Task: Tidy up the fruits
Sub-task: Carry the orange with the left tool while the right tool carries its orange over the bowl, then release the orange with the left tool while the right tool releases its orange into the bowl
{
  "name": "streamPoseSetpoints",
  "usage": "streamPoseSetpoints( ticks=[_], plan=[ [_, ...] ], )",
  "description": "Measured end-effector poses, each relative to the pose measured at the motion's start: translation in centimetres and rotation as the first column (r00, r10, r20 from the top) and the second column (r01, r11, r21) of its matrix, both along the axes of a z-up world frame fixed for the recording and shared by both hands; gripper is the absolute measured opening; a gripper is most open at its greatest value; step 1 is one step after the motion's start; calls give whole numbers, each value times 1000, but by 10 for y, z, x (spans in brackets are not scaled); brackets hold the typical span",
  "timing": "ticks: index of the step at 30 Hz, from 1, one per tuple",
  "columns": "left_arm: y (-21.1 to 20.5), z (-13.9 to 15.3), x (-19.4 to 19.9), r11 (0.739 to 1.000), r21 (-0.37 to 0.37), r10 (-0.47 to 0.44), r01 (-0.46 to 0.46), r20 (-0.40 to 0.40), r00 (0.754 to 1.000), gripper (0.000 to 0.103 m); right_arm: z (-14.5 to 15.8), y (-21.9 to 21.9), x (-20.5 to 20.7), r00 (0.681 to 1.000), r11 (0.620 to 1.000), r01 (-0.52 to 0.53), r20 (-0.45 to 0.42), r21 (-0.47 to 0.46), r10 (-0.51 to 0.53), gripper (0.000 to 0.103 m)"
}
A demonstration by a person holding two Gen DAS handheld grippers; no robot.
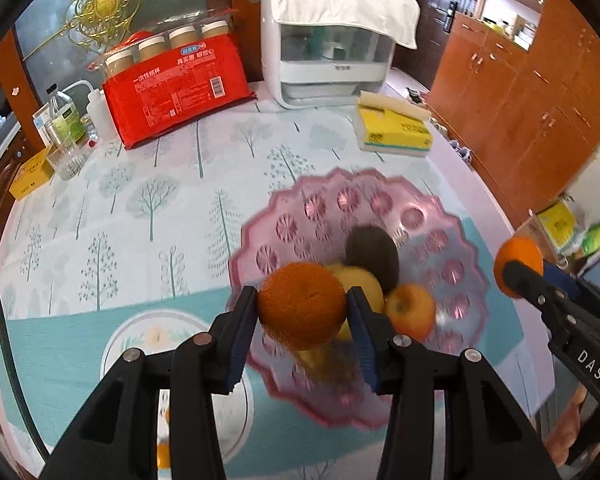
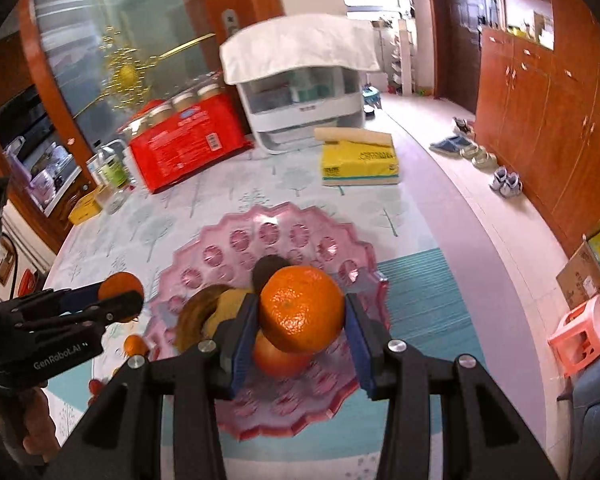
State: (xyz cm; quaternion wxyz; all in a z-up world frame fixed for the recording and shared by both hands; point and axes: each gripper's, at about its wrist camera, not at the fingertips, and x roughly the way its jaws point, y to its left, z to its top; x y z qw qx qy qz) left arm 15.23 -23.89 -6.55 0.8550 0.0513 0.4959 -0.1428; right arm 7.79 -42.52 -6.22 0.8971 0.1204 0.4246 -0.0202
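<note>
An orange (image 1: 302, 306) sits clamped in the left tool (image 1: 302, 312); another orange (image 2: 302, 309) clamped in the right tool (image 2: 302, 316).

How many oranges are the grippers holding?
2. One orange sits between the left gripper's fingers, above the pink bowl. The other orange is in the right gripper, also over the bowl.

The left hand-held gripper (image 1: 302, 312) holds an orange (image 1: 302, 306) between its blue pads, above the pink bowl (image 1: 452, 240) on the desk (image 1: 140, 200). In the bowl lie a kiwi (image 1: 374, 256) and a small orange fruit (image 1: 412, 310). At the right, the right hand-held gripper (image 1: 518, 270) holds another orange (image 1: 518, 254).
</note>
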Motion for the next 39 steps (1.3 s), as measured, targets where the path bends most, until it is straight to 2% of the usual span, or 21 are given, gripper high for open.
streamPoseSetpoints(
  ticks=[5, 11, 24, 26, 28, 31, 33, 36, 39],
  plan=[
    [-13, -10, 34, 1000, 12, 26, -26, 15, 1000, 44, -17, -11, 25, 999, 999, 6, -38, 35, -5, 43],
    [-27, -39, 60, 998, 46, 33, -32, -25, 999, 44, -43, -5, 41, 994, 1000, -25, -102, 17, 26, 43],
    [-51, -72, 74, 994, 104, -11, 18, -64, 998, 45, -74, -3, 61, 981, 998, -61, -185, -5, 59, 45],
    [-52, -73, 75, 994, 109, -14, 20, -58, 998, 56, -76, -3, 64, 978, 998, -67, -198, -7, 64, 45],
    [-53, -71, 75, 994, 108, -13, 18, -44, 999, 73, -79, -3, 67, 975, 997, -70, -212, -7, 67, 45],
    [-56, -68, 73, 994, 110, -24, 27, -24, 999, 85, -84, -4, 69, 970, 997, -77, -231, 6, 76, 45],
    [-57, -67, 71, 993, 112, -30, 32, -17, 999, 88, -83, -4, 69, 971, 997, -75, -227, 5, 74, 46],
    [-57, -64, 68, 994, 108, -32, 33, -11, 999, 89, -79, -3, 69, 973, 997, -78, -217, -6, 75, 52],
    [-53, -61, 65, 997, 80, -21, 22, -16, 1000, 89, -77, -2, 67, 975, 996, -82, -208, -20, 76, 55]
  ],
)
